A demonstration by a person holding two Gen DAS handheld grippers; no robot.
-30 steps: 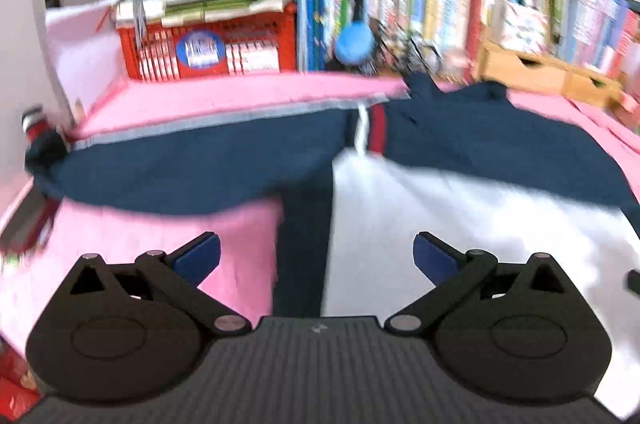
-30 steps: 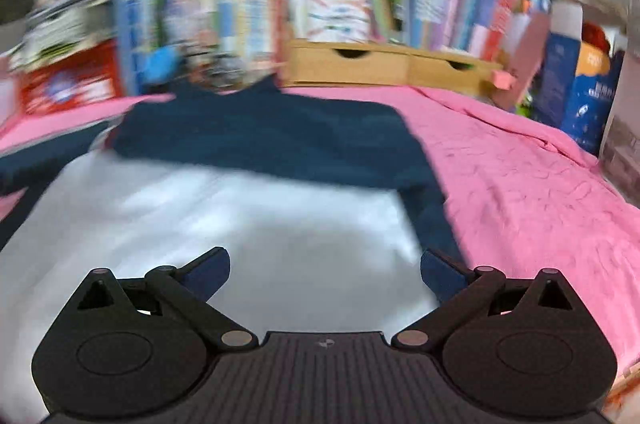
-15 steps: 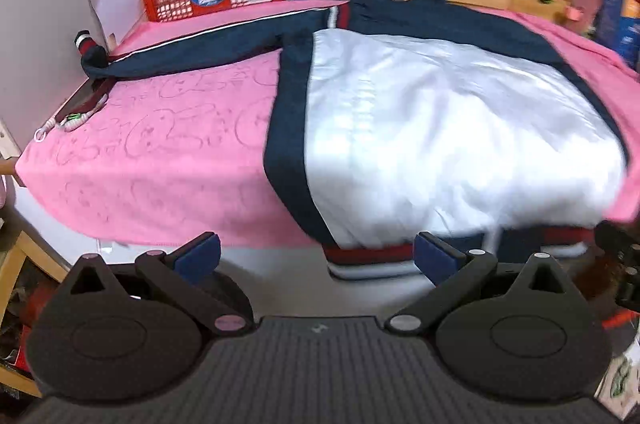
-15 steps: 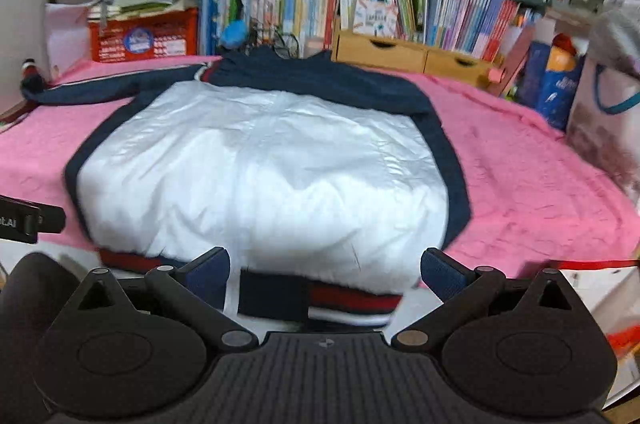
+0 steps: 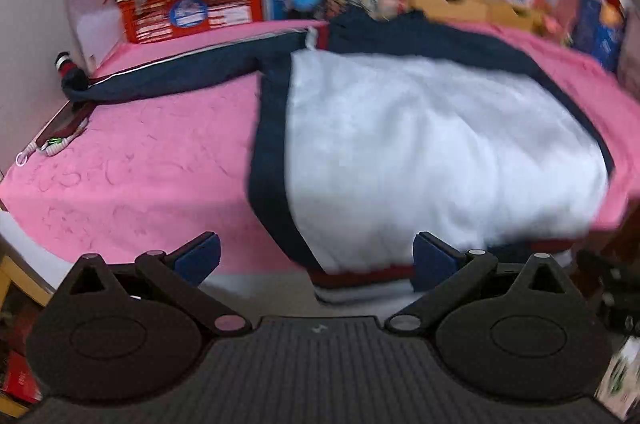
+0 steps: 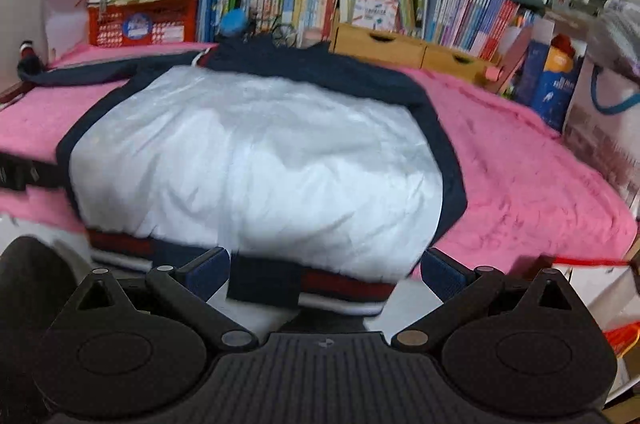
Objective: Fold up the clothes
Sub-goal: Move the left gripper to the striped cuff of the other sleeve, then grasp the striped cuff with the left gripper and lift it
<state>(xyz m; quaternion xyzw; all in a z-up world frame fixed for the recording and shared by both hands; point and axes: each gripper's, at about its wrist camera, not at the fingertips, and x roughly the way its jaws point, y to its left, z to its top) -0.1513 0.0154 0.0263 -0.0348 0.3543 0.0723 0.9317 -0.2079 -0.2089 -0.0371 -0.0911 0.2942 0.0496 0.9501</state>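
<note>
Both the left gripper [image 5: 316, 260] and right gripper [image 6: 326, 274] hang spread wide and empty, the jacket [image 6: 256, 159] flat on the pink bedspread [image 5: 152, 163] just ahead

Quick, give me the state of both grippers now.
Left gripper: open, holding nothing, short of the jacket hem.
Right gripper: open, holding nothing, jaws spread near the hem.

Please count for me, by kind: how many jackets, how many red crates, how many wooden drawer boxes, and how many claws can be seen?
Jacket: 1
Red crate: 1
Wooden drawer boxes: 2
Claws, left claw and right claw, both open: 2
Total: 6
</note>
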